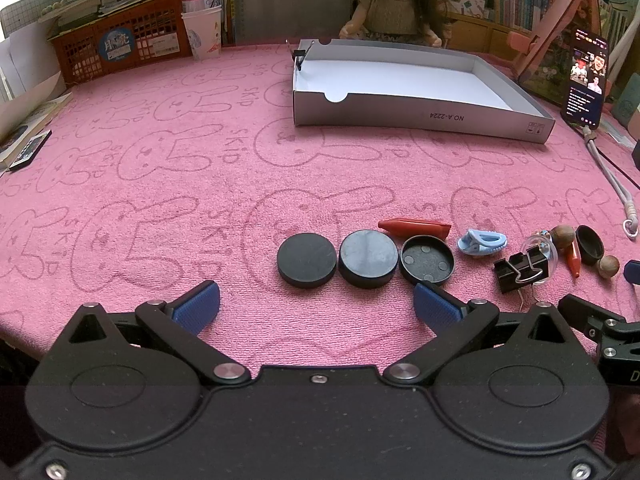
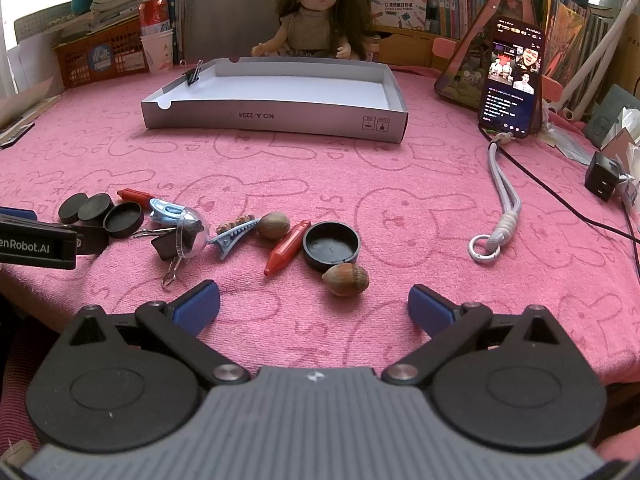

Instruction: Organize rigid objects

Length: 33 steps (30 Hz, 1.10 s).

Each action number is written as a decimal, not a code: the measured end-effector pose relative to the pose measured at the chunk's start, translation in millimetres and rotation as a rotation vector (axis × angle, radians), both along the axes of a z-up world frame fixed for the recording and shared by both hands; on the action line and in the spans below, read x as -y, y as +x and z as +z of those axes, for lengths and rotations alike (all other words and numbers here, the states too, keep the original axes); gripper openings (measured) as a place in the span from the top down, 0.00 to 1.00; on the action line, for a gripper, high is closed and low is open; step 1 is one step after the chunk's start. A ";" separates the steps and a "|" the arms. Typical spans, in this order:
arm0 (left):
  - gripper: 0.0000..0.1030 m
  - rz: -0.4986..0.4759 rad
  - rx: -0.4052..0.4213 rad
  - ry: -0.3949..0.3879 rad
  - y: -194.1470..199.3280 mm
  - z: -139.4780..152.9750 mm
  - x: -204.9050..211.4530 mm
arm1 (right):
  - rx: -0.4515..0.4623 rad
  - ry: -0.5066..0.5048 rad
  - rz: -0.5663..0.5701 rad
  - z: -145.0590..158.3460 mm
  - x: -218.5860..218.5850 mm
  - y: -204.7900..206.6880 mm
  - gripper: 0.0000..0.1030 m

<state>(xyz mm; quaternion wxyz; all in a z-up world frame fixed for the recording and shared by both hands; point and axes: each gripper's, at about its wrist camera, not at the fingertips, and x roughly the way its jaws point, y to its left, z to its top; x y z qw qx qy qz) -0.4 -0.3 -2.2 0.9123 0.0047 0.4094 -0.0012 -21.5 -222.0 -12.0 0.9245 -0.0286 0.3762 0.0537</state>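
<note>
Fingers of the left gripper (image 1: pixel 316 304) and right gripper (image 2: pixel 314 306) are spread wide and hold nothing — both hover low over the pink rabbit-print cloth worktop (image 1: pixel 160 184). Three black round plastic caps (image 1: pixel 366 258) lie in a row just ahead of the left gripper; a brown hazelnut (image 2: pixel 346 279), a red crayon-shaped piece (image 2: pixel 287 247) and a black binder clip (image 1: pixel 519 271) lie nearby. The shallow grey cardboard tray (image 2: pixel 276 118) sits well apart — farther back.

Three black round lids (image 1: pixel 366 258) lie in a row, and a fourth lid (image 2: pixel 331 246) sits apart. There are two red crayons (image 2: pixel 287 247), two nuts (image 2: pixel 345 279), two blue clips (image 2: pixel 234 237) and two black binder clips (image 1: pixel 518 271). One clear capsule (image 2: pixel 193 237), one grey box (image 2: pixel 276 118) and one doll (image 2: pixel 316 12) complete the count.
</note>
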 end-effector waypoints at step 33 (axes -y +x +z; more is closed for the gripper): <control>0.00 -0.027 0.059 0.000 -8.6 -1.1 -3.1 | 0.025 0.021 0.019 -2.2 1.8 -2.1 0.00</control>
